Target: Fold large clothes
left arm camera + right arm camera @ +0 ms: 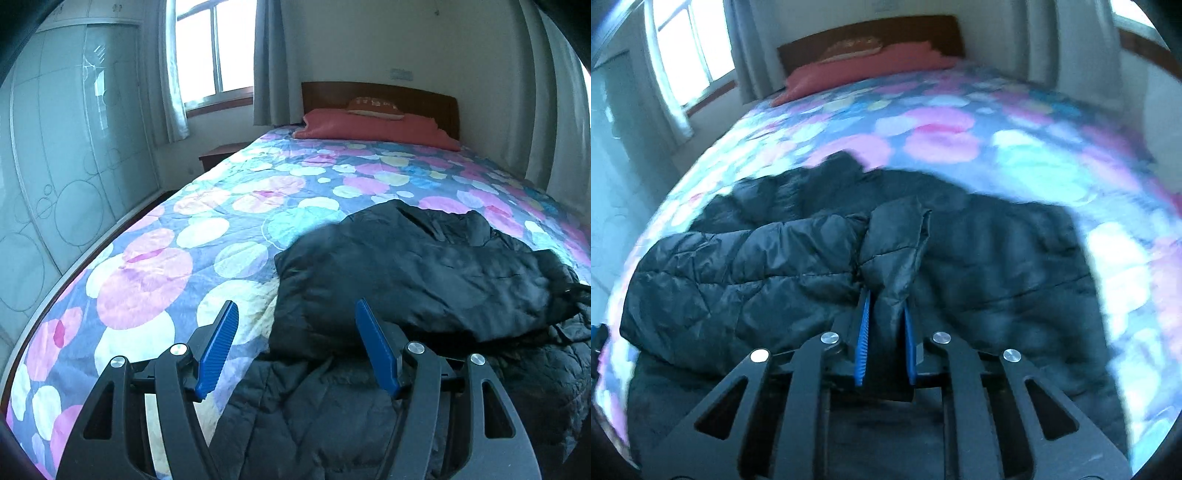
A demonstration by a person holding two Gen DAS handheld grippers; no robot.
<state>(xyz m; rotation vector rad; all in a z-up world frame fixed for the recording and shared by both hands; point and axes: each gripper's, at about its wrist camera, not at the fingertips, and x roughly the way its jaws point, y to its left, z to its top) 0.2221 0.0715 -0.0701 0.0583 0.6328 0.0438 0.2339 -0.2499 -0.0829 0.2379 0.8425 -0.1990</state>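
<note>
A black quilted puffer jacket (424, 273) lies crumpled on the bed's patterned quilt (207, 229). In the left wrist view my left gripper (295, 317) stands open over the jacket's near left edge, its blue pads (218, 347) spread wide with nothing pinched between them. In the right wrist view my right gripper (886, 306) is shut on a raised fold of the jacket (897, 247), which stands up between the blue pads (863, 332). The rest of the jacket (738, 266) spreads left and right below it.
The bed carries a quilt with pink, white and blue circles. A red pillow (373, 127) lies against the wooden headboard (380, 94). A window with grey curtains (269, 62) is beyond, a glass-fronted wardrobe (70, 147) stands on the left, and a small nightstand (218, 153) is beside the bed.
</note>
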